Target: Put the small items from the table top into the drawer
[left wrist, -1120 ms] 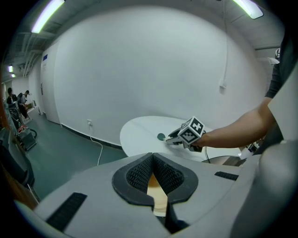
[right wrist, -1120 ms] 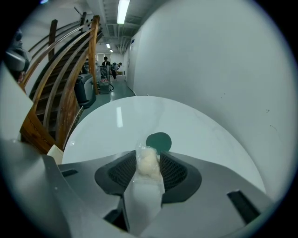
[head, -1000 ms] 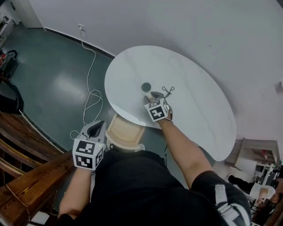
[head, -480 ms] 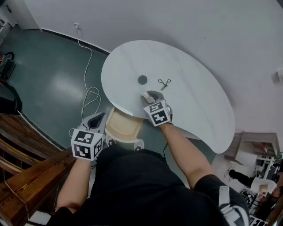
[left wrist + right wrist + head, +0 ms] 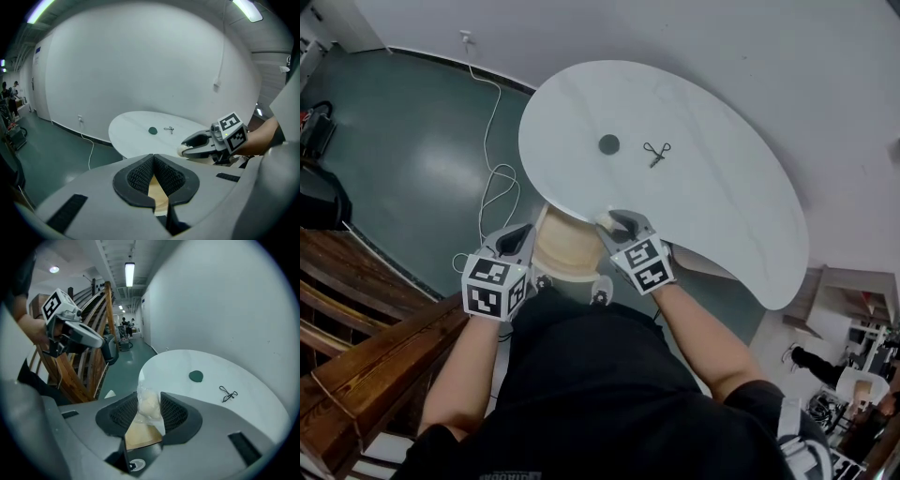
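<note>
One wrapped pale lump (image 5: 147, 405) clamped in right tongs (image 5: 148, 393), left tongs (image 5: 153, 155) together, drawer (image 5: 561, 253) half-hidden

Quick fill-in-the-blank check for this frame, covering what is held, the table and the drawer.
The right gripper grips a pale lump wrapped in clear ____.
On the table lie ____ small items.
The round one is dark ____.
The wooden drawer stands ____.
Missing words: plastic; two; green; open.
</note>
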Demonstrator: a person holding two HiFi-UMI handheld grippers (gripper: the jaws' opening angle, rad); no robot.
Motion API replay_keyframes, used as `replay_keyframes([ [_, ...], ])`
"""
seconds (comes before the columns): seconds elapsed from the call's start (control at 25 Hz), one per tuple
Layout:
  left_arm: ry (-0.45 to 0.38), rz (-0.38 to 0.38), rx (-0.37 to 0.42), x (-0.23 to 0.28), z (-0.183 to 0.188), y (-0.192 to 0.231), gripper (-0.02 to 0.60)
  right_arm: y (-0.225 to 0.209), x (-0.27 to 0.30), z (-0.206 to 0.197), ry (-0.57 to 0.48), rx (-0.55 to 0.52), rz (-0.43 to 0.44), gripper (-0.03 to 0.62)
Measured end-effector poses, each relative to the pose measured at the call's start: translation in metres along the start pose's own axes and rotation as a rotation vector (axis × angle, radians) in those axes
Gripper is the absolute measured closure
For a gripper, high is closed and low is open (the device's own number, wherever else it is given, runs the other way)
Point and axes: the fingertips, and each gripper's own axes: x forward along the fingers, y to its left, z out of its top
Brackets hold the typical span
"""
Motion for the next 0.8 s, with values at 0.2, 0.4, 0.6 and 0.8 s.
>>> replay_keyframes([
  [0.2, 0.020, 0.006, 0.002, 0.002, -0.007, 0.001, 0.566, 0.045, 0.017, -0.024, 0.051, -0.067, 0.100, 0.442],
  [0.4, 0.036, 0.016, 0.009, -0.005, -0.017, 0.006, 0.566, 0.077, 0.046, -0.042, 0.115, -0.156, 0.184, 0.442],
  [0.6, 0.038, 0.048, -0.006, -0.013, -0.024, 0.022, 0.566, 0.100, 0.085, -0.064, 0.195, -0.223, 0.243, 0.442],
  [0.8, 0.043, 0.058, -0.031, -0.016, -0.031, 0.035, 0.566, 0.117, 0.126, -0.088, 0.264, -0.332, 0.276, 0.442],
])
